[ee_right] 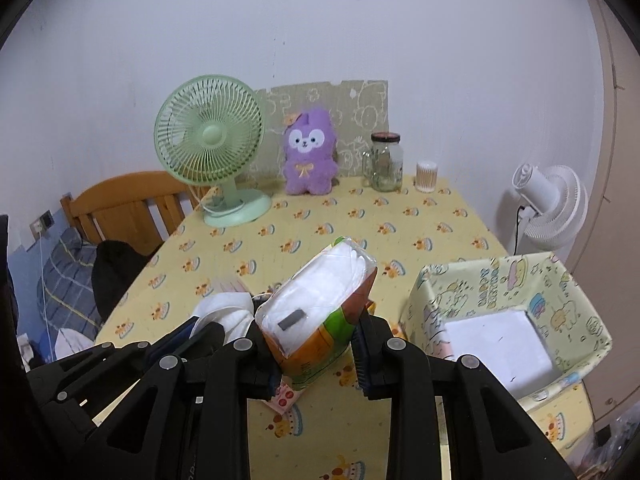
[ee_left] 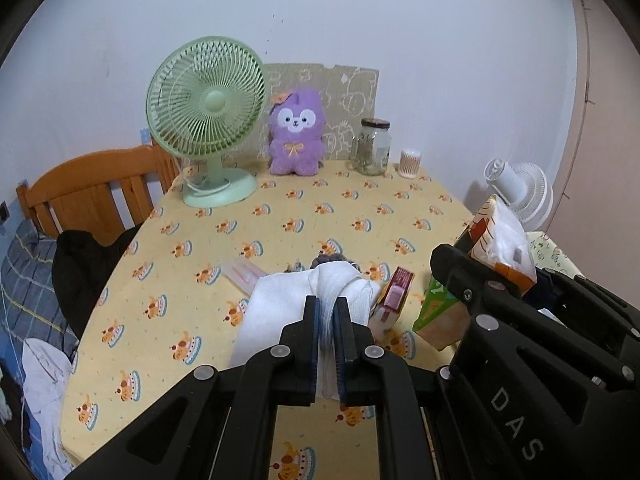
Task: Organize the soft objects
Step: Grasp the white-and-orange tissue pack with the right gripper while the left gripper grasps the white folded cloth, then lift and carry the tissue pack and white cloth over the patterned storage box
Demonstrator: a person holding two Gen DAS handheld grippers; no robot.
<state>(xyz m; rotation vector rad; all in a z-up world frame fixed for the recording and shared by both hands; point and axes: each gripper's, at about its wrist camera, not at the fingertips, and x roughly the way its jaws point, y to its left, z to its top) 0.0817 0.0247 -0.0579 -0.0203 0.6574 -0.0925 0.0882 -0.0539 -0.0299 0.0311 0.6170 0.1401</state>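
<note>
Right tool (ee_right: 316, 354) — tissue pack (ee_right: 320, 308) long axis tilted up-right.

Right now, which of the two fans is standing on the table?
The mint-green desk fan, on the yellow cake-print tablecloth left of the purple plush toy. The white fan stands off the table, beyond its right edge.

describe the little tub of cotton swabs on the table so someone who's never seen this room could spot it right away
Start at the green fan at the table's far edge and go right, past the purple plush and the glass jar. The cotton swab tub comes last: the shortest thing there, a small cylinder with a white top.
</note>
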